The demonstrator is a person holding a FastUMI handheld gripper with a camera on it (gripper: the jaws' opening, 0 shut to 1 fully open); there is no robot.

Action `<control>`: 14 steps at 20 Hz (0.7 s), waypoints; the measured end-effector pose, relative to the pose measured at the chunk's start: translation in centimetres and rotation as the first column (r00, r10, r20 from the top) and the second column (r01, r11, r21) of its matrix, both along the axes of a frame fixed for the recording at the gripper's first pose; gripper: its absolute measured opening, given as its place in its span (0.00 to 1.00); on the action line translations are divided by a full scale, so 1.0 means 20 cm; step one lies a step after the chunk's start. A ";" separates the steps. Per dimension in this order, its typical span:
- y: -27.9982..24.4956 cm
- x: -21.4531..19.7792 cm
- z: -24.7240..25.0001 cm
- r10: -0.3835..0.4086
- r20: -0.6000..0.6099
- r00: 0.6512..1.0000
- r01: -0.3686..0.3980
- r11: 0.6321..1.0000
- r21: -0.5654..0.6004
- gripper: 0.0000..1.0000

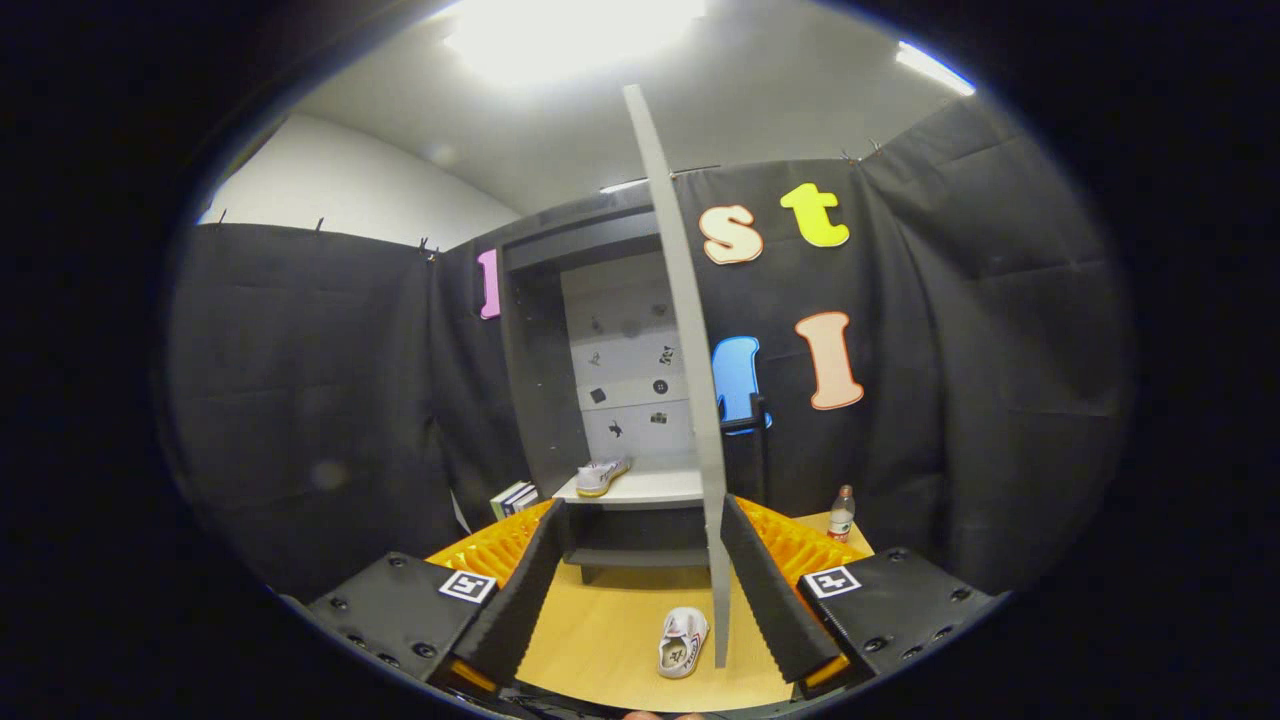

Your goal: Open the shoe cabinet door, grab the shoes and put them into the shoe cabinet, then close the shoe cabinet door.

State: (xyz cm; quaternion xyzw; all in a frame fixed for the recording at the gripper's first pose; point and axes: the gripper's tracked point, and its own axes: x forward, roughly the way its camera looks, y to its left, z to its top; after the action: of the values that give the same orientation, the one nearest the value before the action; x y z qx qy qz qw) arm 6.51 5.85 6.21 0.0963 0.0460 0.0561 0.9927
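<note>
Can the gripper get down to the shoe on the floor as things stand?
Probably yes. The gripper is open, the shoe on the floor lies between its fingers, nothing covers it. The open cabinet door stands edge-on just beside it.

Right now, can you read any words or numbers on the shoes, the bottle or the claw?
None can be read.
Shoe on the table: print inside, too blurred.
Bottle: label too small.
Claw: open, cabinet door edge between its fingers; square markers carry patterns, no words.
</note>
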 end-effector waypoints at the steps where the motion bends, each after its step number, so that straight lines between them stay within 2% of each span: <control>1: 0.07 0.00 -0.01 0.015 -0.005 1.000 -0.015 1.000 -0.002 0.84; 3: 0.21 0.03 -0.04 0.056 -0.013 0.998 -0.056 0.998 -0.005 0.98; 9: 0.50 0.21 -0.41 0.099 -0.215 0.972 -0.128 0.984 -0.126 0.98; 11: 0.60 0.28 -0.53 0.128 -0.260 0.957 -0.168 0.976 -0.136 0.98; 14: 0.66 0.36 -0.72 0.139 -0.328 0.934 -0.188 0.975 -0.120 0.98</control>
State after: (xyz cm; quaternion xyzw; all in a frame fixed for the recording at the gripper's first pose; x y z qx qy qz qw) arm 13.71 19.12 -8.23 0.0252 0.2170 0.1189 0.9686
